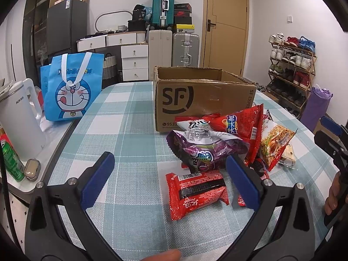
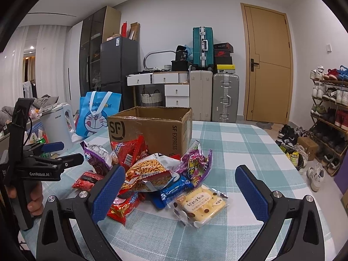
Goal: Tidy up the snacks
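Observation:
A pile of snack packets lies on the checked tablecloth in front of an open SF cardboard box. My left gripper is open above the table, with a red packet lying between its fingers. In the right wrist view the pile sits before the box. My right gripper is open, and a cream biscuit packet lies between its fingers. The left gripper also shows at the left of that view.
A blue Doraemon bag, a white kettle and a green can stand at the table's left. Suitcases, drawers and a shoe rack line the room behind. The right gripper shows at the right edge.

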Motion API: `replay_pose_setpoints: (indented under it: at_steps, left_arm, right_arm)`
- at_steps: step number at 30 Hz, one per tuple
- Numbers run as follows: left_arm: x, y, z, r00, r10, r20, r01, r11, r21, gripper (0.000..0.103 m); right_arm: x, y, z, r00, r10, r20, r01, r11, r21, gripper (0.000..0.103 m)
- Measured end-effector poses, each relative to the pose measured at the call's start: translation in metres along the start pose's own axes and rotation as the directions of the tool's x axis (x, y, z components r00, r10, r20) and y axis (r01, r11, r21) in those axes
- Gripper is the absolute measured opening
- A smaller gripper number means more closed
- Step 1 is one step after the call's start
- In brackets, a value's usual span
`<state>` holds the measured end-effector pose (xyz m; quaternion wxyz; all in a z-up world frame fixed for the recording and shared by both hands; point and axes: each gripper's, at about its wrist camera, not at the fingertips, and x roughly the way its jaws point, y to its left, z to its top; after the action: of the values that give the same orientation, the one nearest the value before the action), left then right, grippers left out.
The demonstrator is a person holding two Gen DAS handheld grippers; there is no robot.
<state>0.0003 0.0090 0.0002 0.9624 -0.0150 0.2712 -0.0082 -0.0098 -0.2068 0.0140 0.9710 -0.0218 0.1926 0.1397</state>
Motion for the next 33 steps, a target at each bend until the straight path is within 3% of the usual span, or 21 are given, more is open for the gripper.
replay_pose_setpoints:
  at_steps: [33]
  left_arm:
    - [-0.0001,-0.0006,-0.0004,1.000,0.002,0.001,-0.002,1.000,-0.003,0.102]
  right_arm:
    - [-0.0034,-0.0029,-0.0005,1.000,-0.012,0.003,0.012,1.000,0.007,0.103]
